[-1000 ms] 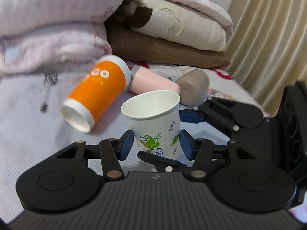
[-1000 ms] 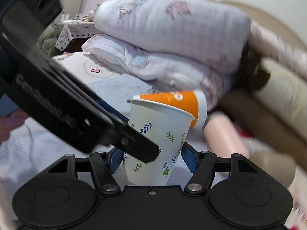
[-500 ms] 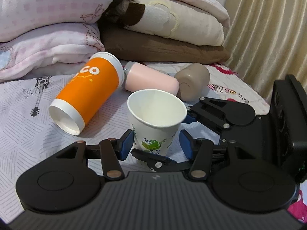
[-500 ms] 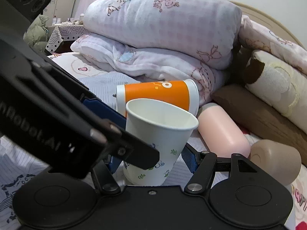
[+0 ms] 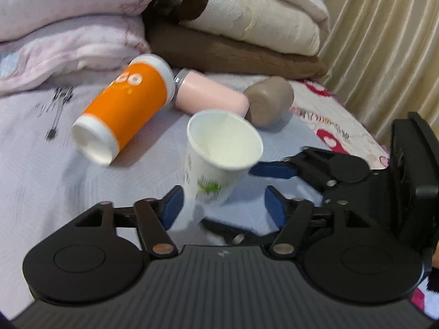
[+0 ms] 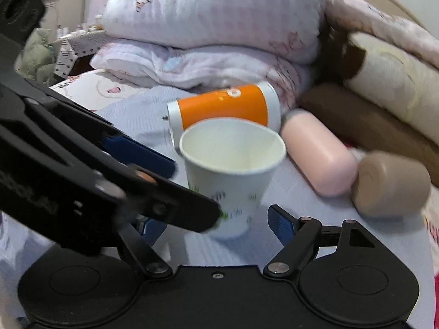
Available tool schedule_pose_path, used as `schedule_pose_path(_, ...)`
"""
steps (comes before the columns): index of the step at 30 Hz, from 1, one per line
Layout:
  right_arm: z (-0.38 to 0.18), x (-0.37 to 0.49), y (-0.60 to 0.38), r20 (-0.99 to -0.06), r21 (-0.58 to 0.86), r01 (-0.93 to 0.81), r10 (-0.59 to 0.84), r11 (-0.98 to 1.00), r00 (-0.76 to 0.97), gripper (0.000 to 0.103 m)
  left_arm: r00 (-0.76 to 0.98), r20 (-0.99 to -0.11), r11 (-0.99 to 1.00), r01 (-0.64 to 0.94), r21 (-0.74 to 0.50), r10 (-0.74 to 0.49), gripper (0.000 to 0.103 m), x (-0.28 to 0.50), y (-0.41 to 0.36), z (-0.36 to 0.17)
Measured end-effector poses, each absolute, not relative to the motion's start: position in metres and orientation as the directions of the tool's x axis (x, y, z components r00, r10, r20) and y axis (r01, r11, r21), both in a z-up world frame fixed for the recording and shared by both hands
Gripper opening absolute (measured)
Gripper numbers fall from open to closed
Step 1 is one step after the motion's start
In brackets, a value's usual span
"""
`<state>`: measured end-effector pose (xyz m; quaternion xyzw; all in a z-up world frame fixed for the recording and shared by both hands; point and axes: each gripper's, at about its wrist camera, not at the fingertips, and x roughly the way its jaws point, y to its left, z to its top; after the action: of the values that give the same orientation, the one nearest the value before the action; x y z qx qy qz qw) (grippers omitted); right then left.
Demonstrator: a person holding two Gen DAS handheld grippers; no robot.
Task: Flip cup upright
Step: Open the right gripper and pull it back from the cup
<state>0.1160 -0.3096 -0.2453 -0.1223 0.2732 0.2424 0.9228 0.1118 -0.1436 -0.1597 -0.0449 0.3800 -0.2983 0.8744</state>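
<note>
A white paper cup with a green leaf print stands mouth up on the bed, leaning a little to the right; it also shows in the right wrist view. My left gripper is open with the cup's base between its blue pads; the left pad is at the cup's base and the right pad stands clear. My right gripper is open around the same cup, with a gap on the right side. The left gripper's body crosses the right wrist view and hides the right gripper's left finger.
An orange tumbler, a pink bottle and a brown cup lie on their sides behind the paper cup. Folded quilts are stacked at the back. A beige curtain hangs at the right, past the bed edge.
Both grippers have opened wider and let go of the paper cup, which now leans more to the right. Both views are blurred by motion.
</note>
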Motion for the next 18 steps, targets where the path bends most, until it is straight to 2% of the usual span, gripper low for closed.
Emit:
schedule_pose_path(7,-0.222,0.074,-0.327,-0.603,0.051,-0.38,0.331,0.924,0.726,0.083,0.539,-0.707,0.877,0.401,-0.263,-0.458,0.08,0.083,-0.126,-0.12)
schedule_pose_path(12,-0.18,0.039,-0.341,-0.584,0.068,-0.31,0.29,0.948,0.758,0.083,0.583,-0.72,0.909,0.384,-0.164,-0.376,0.085,0.05,-0.128,-0.074)
schedule_pose_path(16,-0.144,0.014,-0.35,-0.576,0.076,-0.284,0.274,0.956,0.77,0.083,0.567,-0.733,0.907,0.384,-0.17,-0.377,0.086,0.03,-0.123,-0.043)
schedule_pose_path(18,-0.128,0.002,-0.356,-0.574,0.11,-0.276,0.288,0.955,0.766,0.083,0.581,-0.747,0.925,0.361,-0.118,-0.322,0.087,0.018,-0.121,-0.031)
